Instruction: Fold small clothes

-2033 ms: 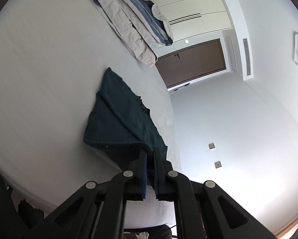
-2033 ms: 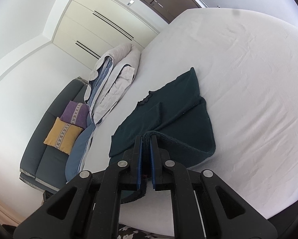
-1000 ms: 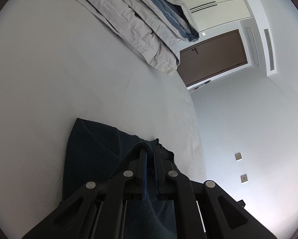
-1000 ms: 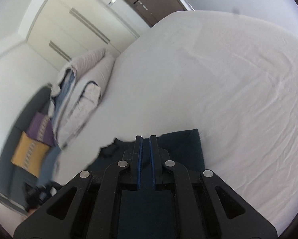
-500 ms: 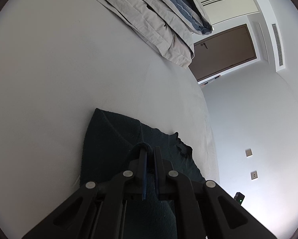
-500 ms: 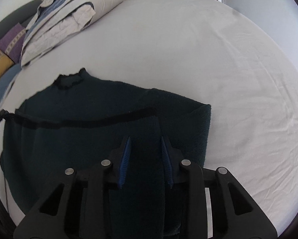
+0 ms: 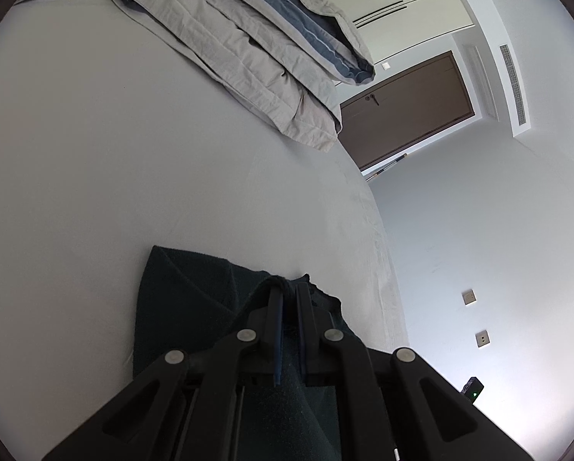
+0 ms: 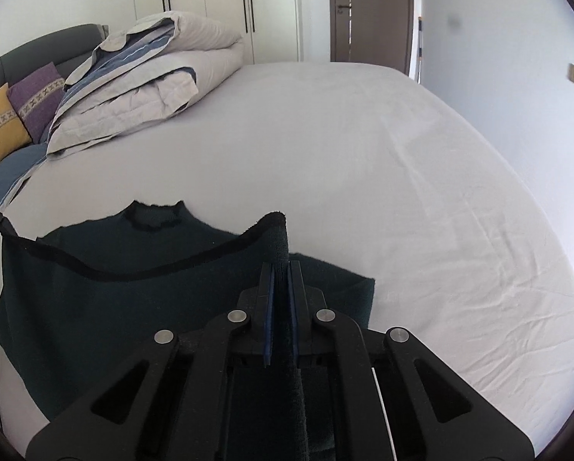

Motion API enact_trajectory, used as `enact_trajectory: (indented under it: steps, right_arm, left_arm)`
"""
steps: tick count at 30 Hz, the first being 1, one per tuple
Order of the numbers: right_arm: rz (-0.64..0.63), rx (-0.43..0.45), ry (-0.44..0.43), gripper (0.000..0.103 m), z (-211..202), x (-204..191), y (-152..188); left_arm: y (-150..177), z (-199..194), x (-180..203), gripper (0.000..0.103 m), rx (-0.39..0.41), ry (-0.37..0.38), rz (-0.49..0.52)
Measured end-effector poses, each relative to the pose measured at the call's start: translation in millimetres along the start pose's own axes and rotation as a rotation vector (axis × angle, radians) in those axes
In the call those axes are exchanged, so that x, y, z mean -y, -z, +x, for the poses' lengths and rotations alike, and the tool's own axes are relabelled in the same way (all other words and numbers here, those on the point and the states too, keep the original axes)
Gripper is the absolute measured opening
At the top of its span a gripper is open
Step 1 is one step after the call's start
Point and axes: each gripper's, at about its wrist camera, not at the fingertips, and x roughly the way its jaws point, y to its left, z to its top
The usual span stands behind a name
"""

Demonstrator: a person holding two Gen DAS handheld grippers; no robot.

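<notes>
Both claws, the left claw and the right claw, are clamping the hem of the dark green sweater lying near on the bed. Judging it best: keeping the hem taut, carrying it level toward the far collar.

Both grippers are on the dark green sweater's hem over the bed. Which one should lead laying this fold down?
Probably the right gripper. Its jaws have just closed on the dark green sweater hem, with the collar and bare bed ahead. The left gripper, also shut on the hem, sees less.
</notes>
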Motion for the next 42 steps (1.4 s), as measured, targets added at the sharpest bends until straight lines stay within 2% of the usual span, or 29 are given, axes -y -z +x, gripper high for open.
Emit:
enact_trajectory:
  steps: [5, 8, 10, 12, 13, 15, 17, 19, 22, 25, 31, 33, 36, 38, 39, 42]
  right_arm:
    - [0.156, -0.017, 0.015, 0.005, 25, 37, -5]
    - [0.213, -0.093, 0.036, 0.005, 61, 54, 2]
    - [0.232, -0.165, 0.051, 0.006, 87, 57, 11]
    - [0.276, -0.152, 0.03, 0.009, 94, 62, 17]
    - [0.291, -0.139, 0.018, 0.013, 92, 64, 18]
    - [0.291, -0.126, 0.006, 0.025, 89, 63, 19]
    - [0.261, -0.114, -0.001, 0.049, 79, 59, 19]
    - [0.229, -0.089, 0.054, 0.062, 68, 53, 17]
    - [0.209, -0.08, 0.073, 0.062, 45, 47, 20]
    - [0.191, -0.06, 0.054, 0.062, 20, 43, 25]
    - [0.096, -0.019, -0.044, 0.062, -20, 8, 41]
    - [0.075, -0.036, -0.078, 0.062, -20, -4, 47]
    - [0.045, -0.104, -0.062, 0.061, -4, -16, 58]
    - [0.089, -0.142, -0.051, 0.06, 9, -5, 68]
    - [0.127, -0.117, -0.063, 0.06, 7, 4, 72]
    - [0.229, -0.077, -0.078, 0.057, -7, 22, 75]
  left_arm:
    - [-21, 18, -12, 0.007, 0.013, -0.015, -0.055]
    - [-32, 47, -30, 0.006, -0.005, -0.088, -0.067]
    - [-35, 68, -50, 0.006, -0.036, -0.135, -0.109]
    - [-36, 77, -66, 0.009, -0.053, -0.161, -0.148]
    - [-35, 76, -69, 0.019, -0.053, -0.169, -0.149]
    - [-31, 67, -68, 0.027, -0.034, -0.164, -0.119]
    - [-25, 55, -63, 0.032, -0.028, -0.16, -0.08]
    - [-17, 42, -59, 0.044, -0.024, -0.161, -0.053]
    - [-4, 26, -51, 0.045, -0.013, -0.175, -0.003]
    - [14, 15, -41, 0.045, -0.016, -0.195, 0.075]
    - [51, 17, -10, 0.045, -0.041, -0.221, 0.244]
    - [61, 27, -3, 0.048, -0.086, -0.287, 0.29]
    - [68, 40, -17, 0.048, -0.099, -0.365, 0.313]
    - [70, 43, -32, 0.045, -0.109, -0.388, 0.301]
    - [71, 42, -36, 0.041, -0.106, -0.386, 0.307]
    - [73, 36, -35, 0.041, -0.108, -0.397, 0.343]
